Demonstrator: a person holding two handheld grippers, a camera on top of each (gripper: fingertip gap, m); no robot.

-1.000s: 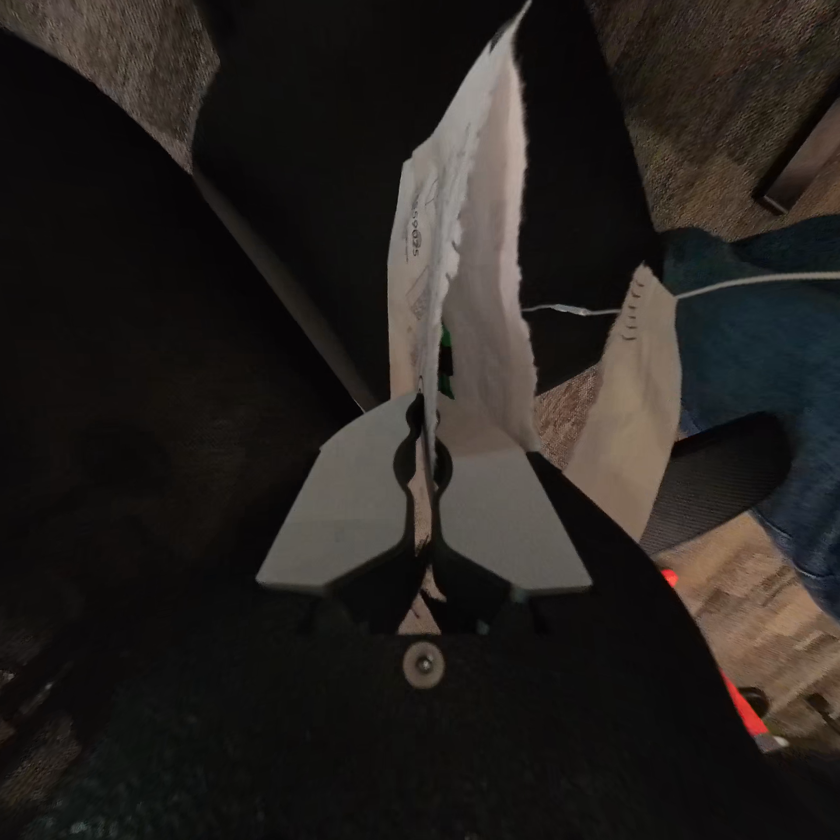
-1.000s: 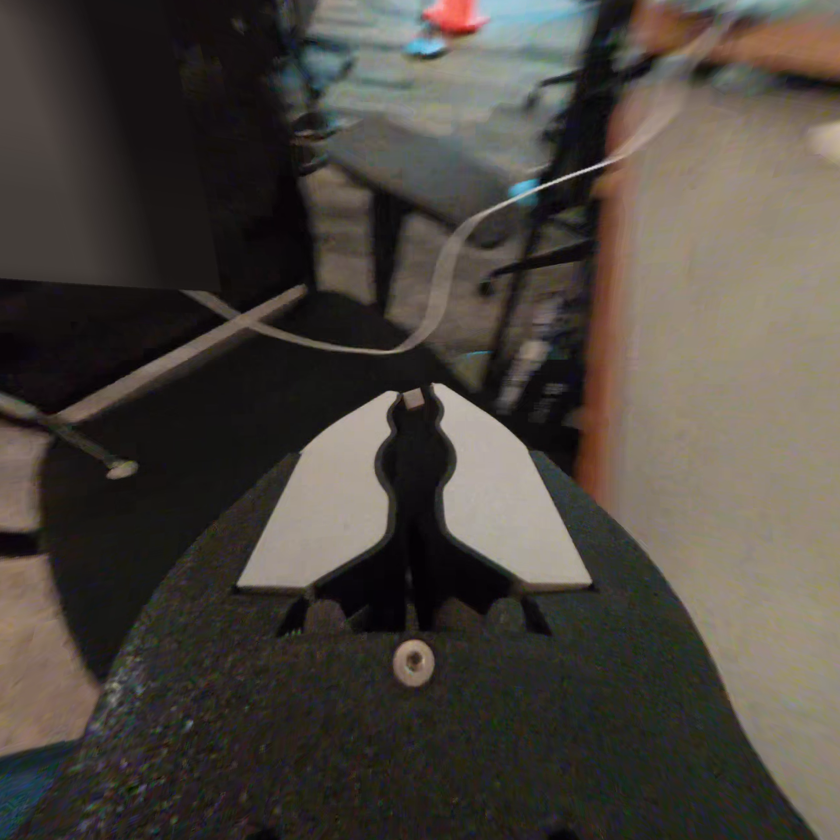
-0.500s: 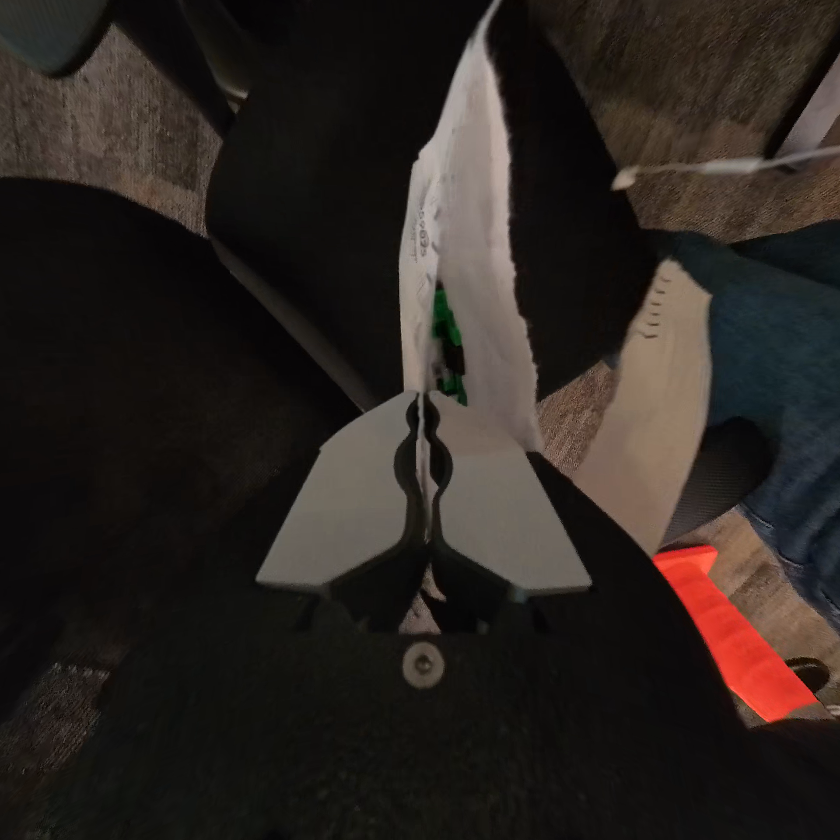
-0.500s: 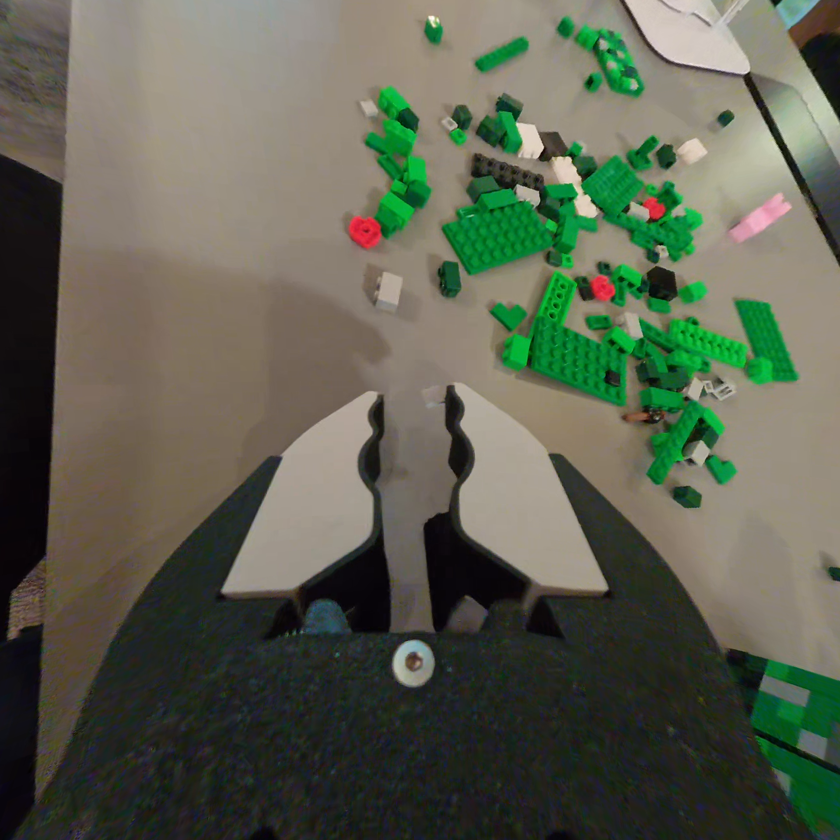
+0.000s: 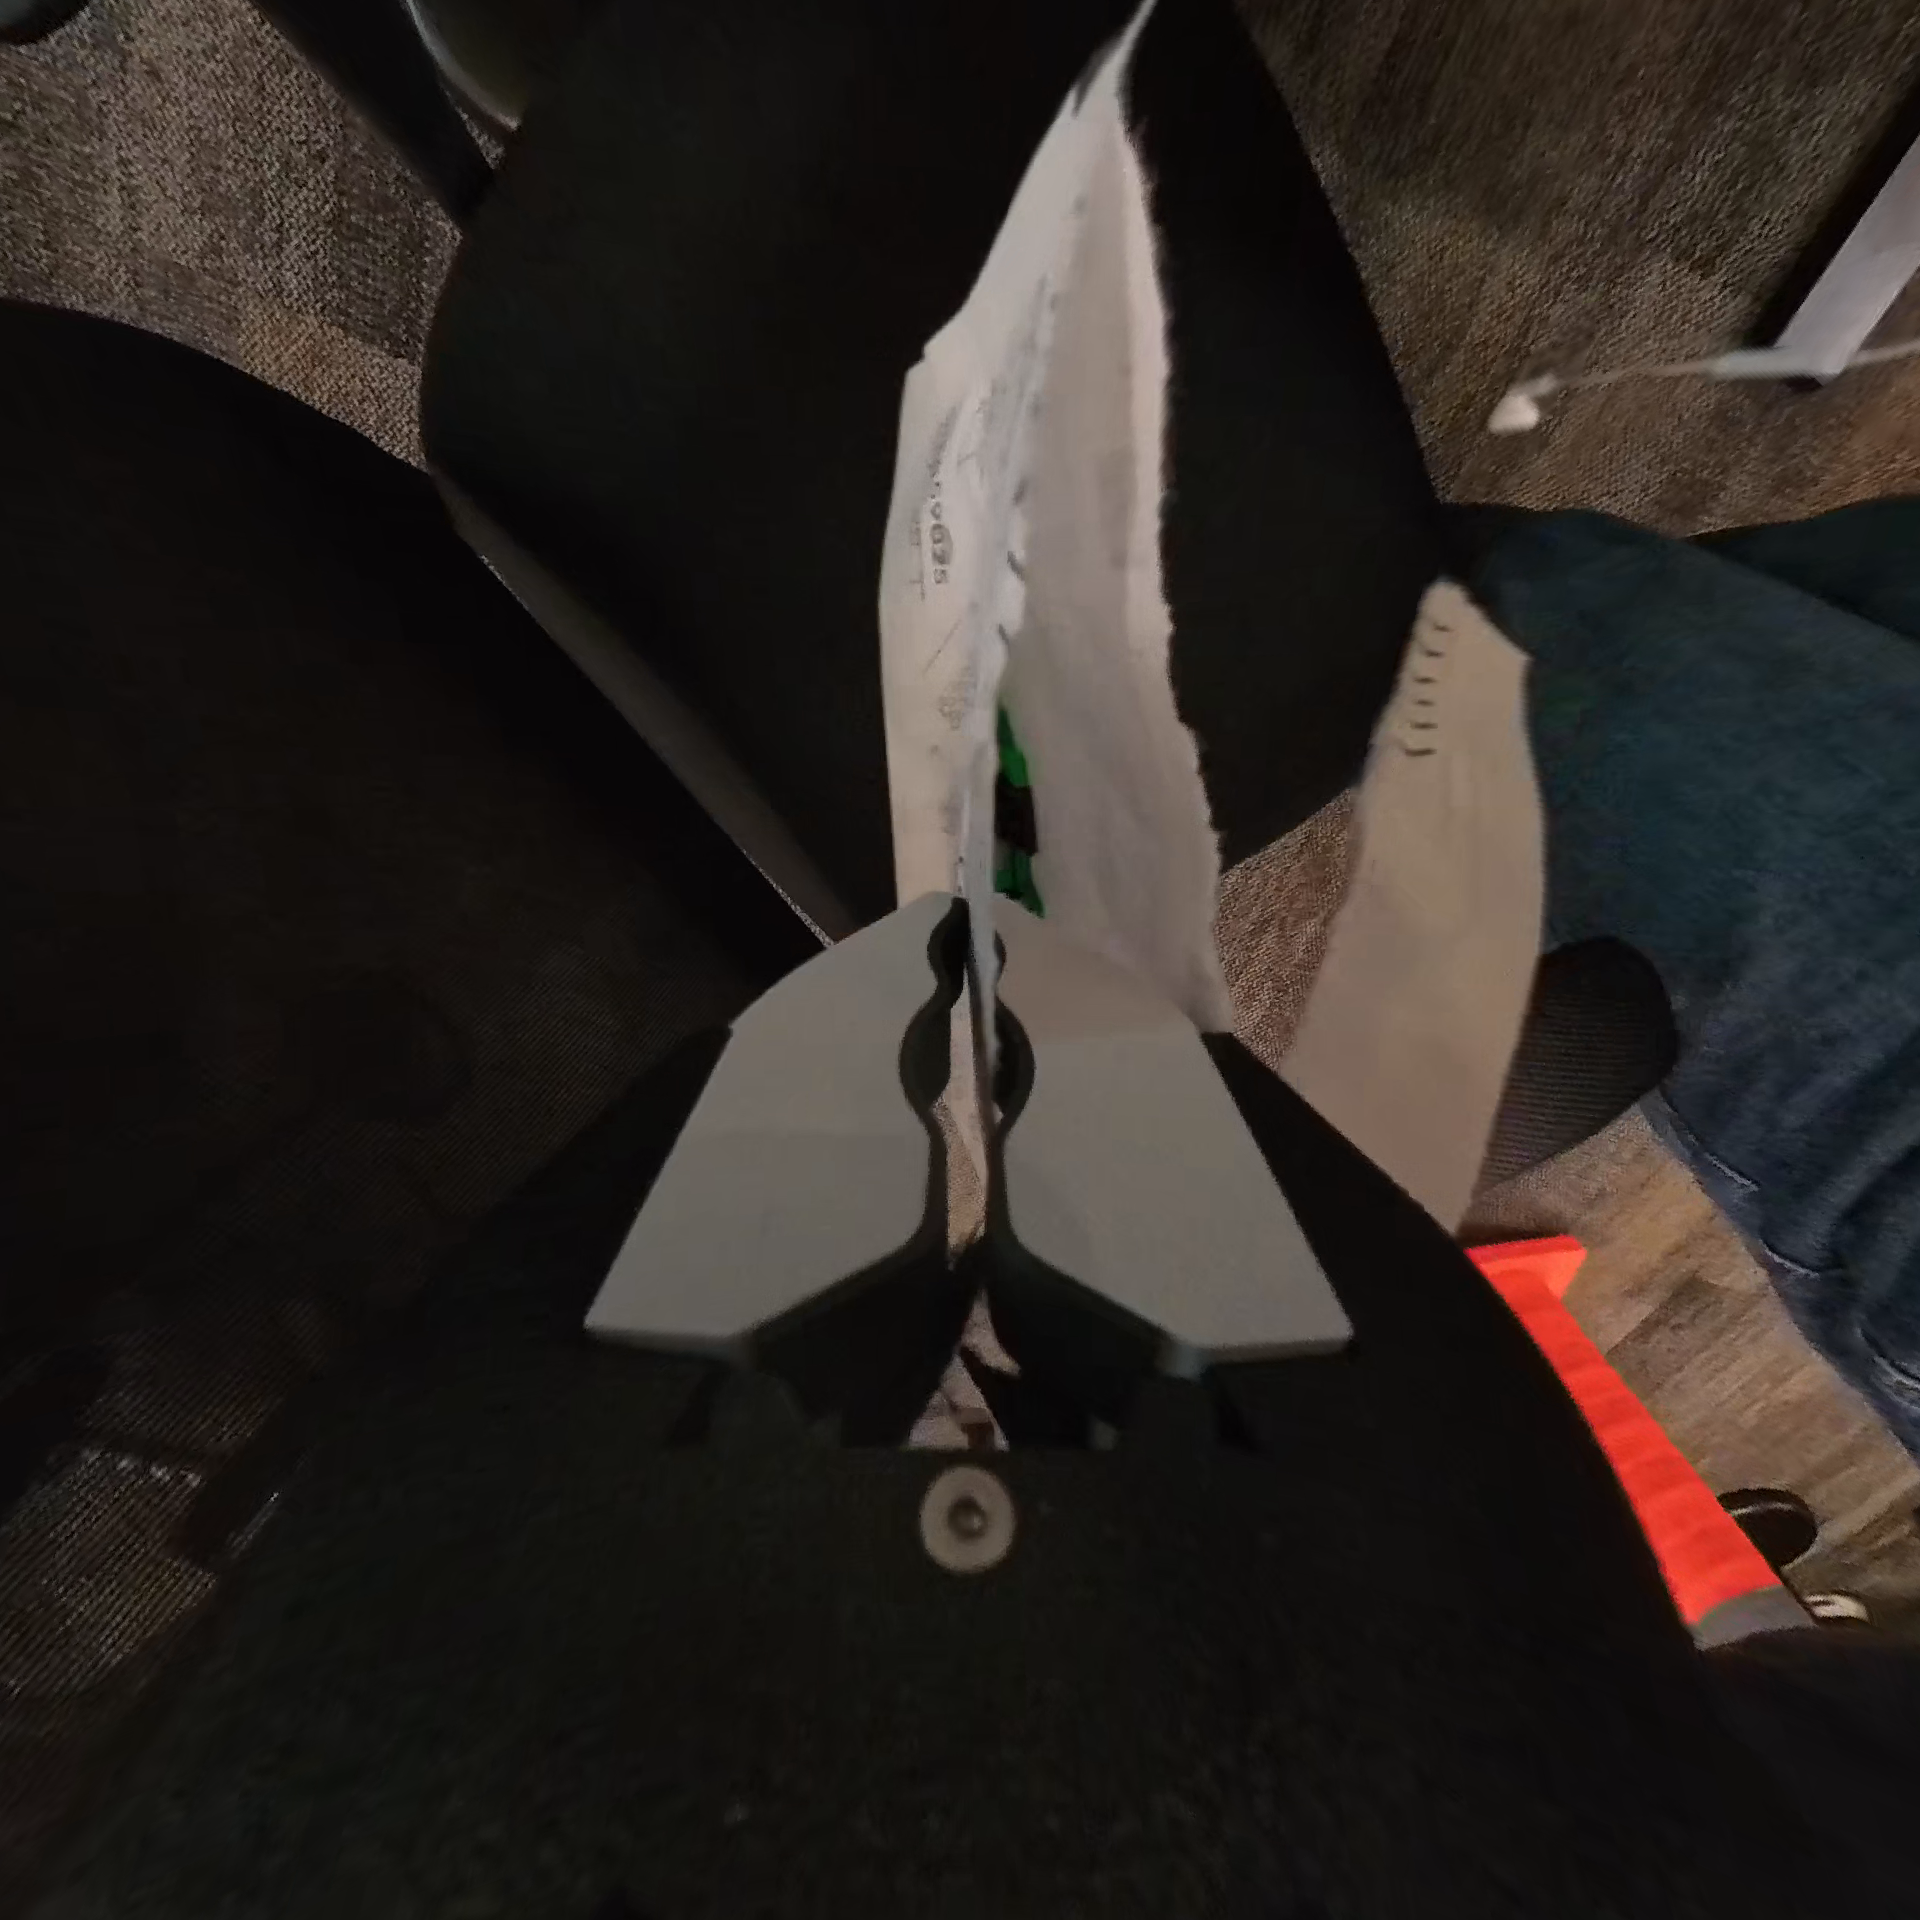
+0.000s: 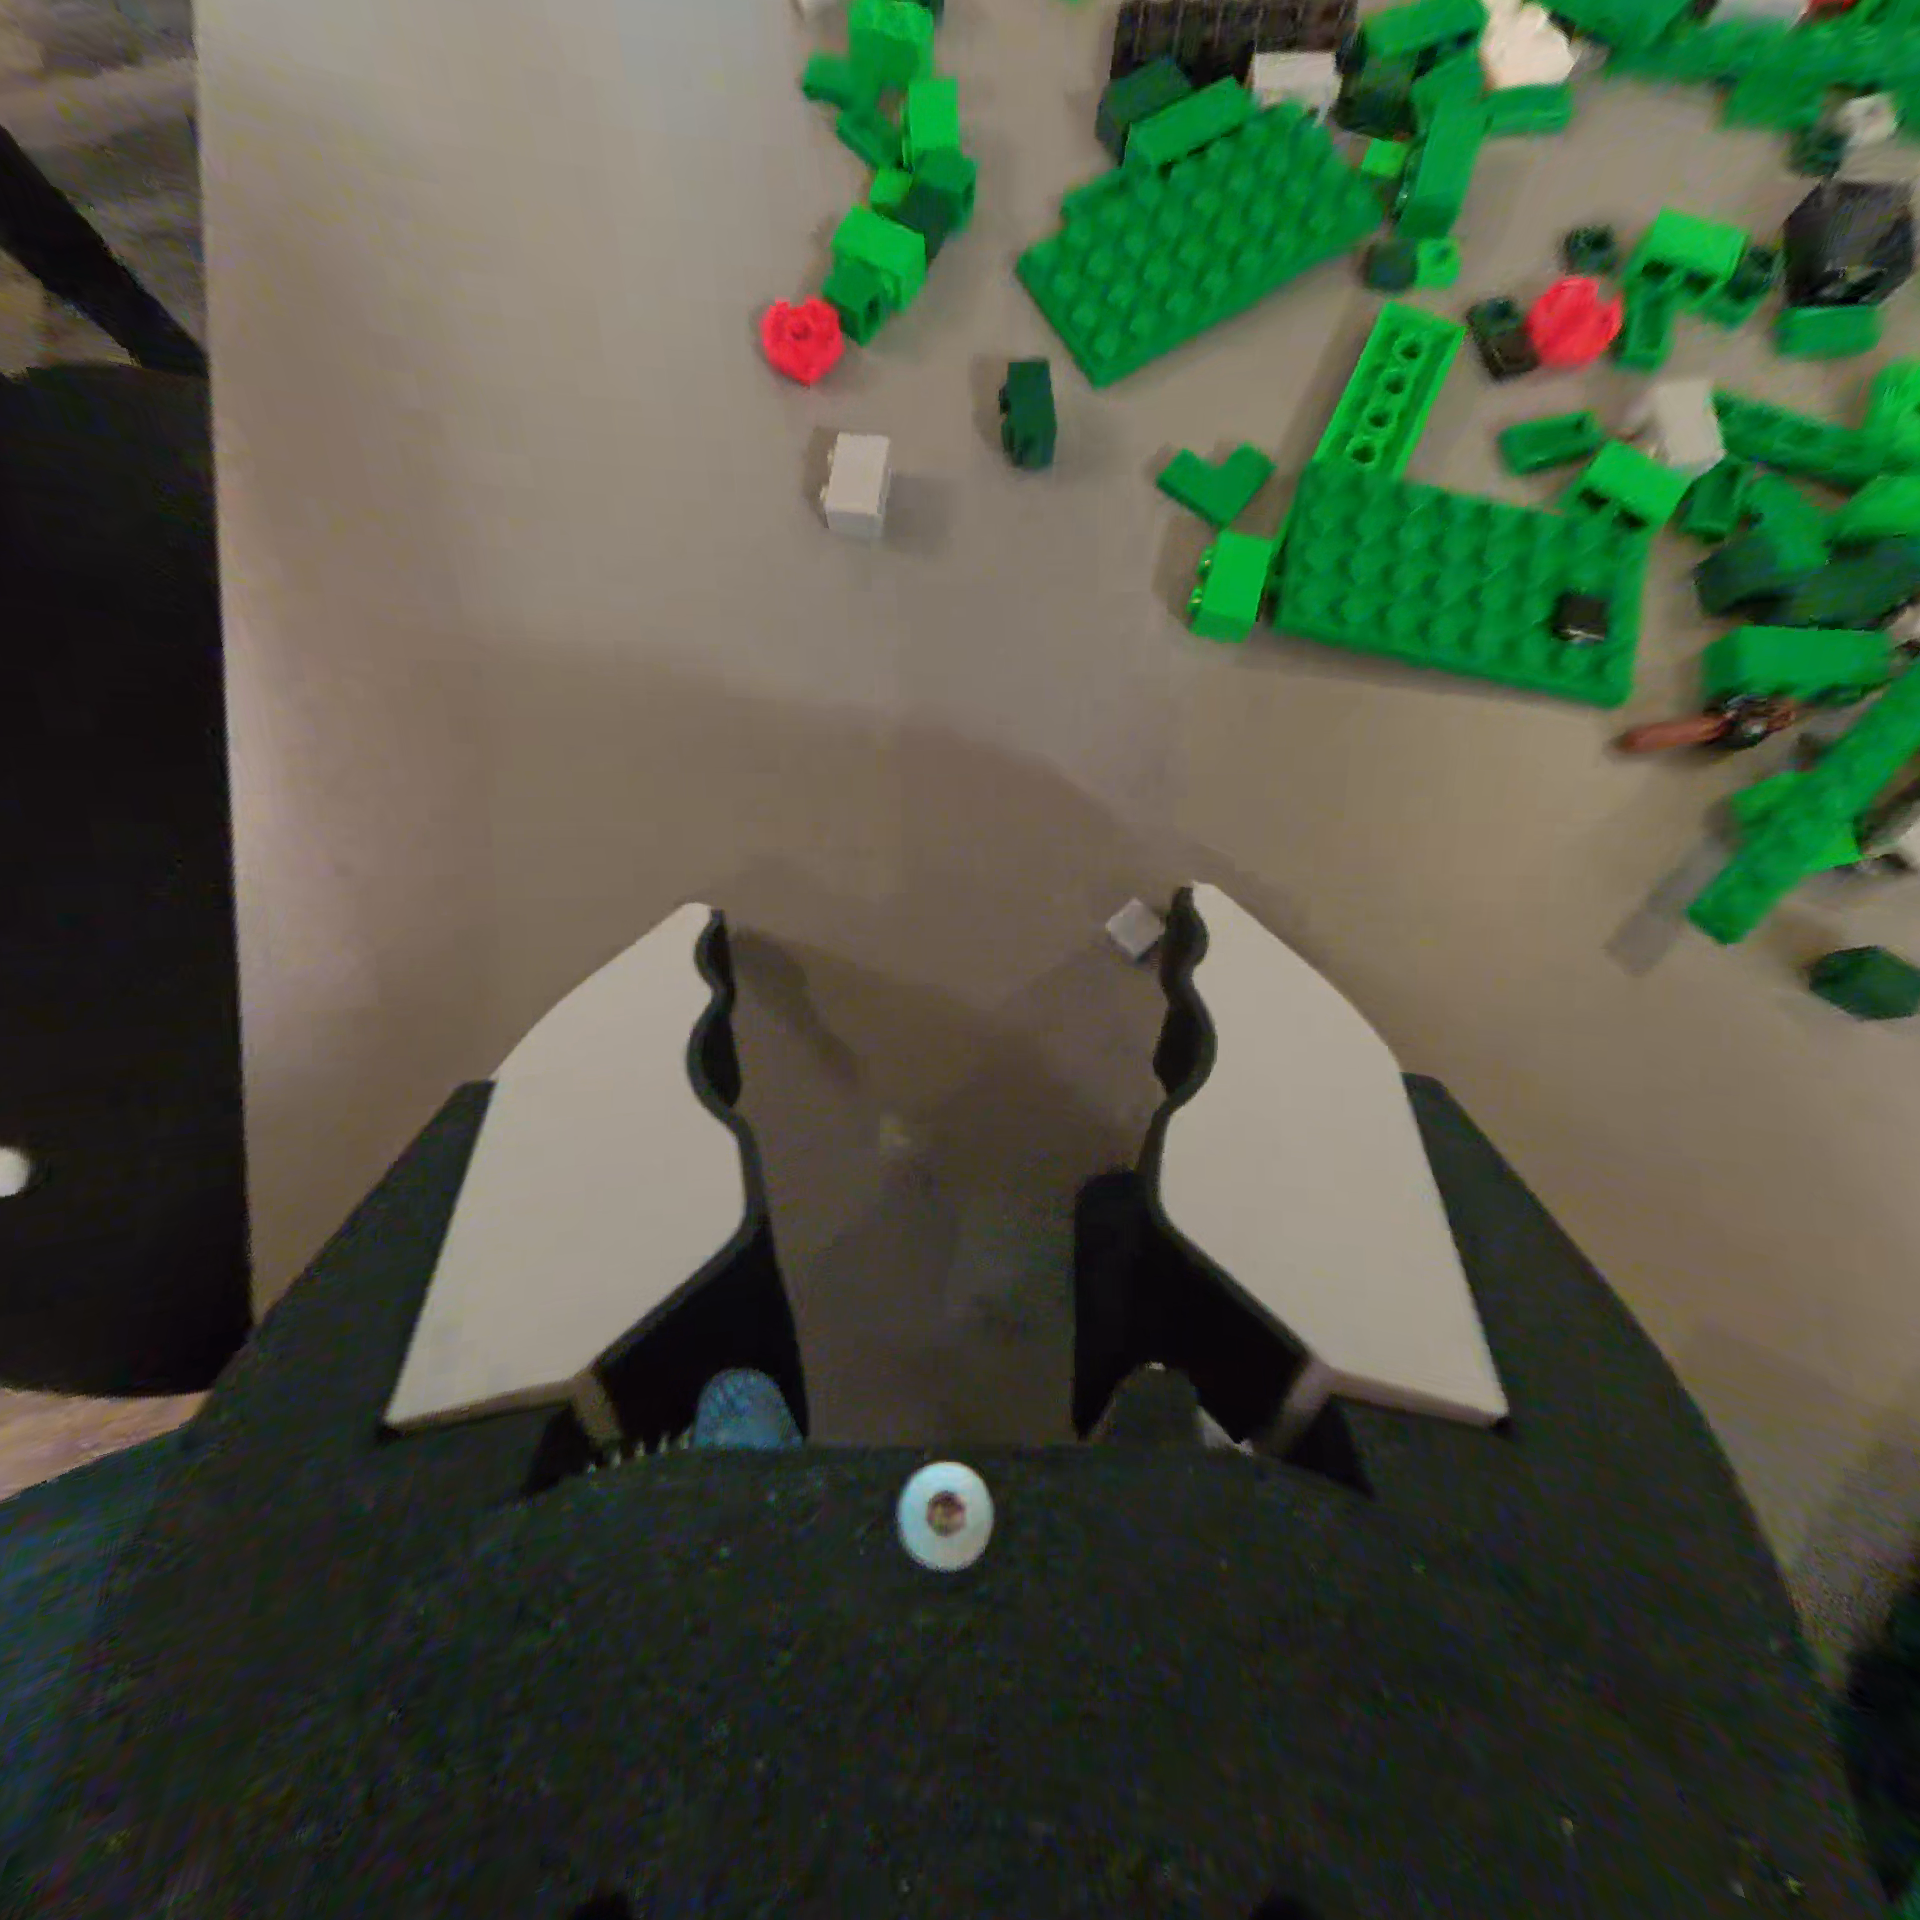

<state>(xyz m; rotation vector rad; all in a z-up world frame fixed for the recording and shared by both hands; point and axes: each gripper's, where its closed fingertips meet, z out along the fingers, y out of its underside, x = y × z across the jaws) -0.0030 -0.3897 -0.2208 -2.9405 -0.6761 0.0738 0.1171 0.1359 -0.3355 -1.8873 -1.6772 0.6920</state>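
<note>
Since a moment ago our right gripper point(image 6: 951, 920) has spread wide above the table point(image 6: 520, 623), a small grey brick point(image 6: 1135, 928) beside one fingertip; our left gripper point(image 5: 977, 925) stays clamped on the torn paper bag point(image 5: 1081, 644).

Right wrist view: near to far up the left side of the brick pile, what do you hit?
Right gripper, jaws open → tiny grey piece by its right fingertip → grey brick → dark green brick → red round piece → chain of green bricks, all on the grey table.
</note>
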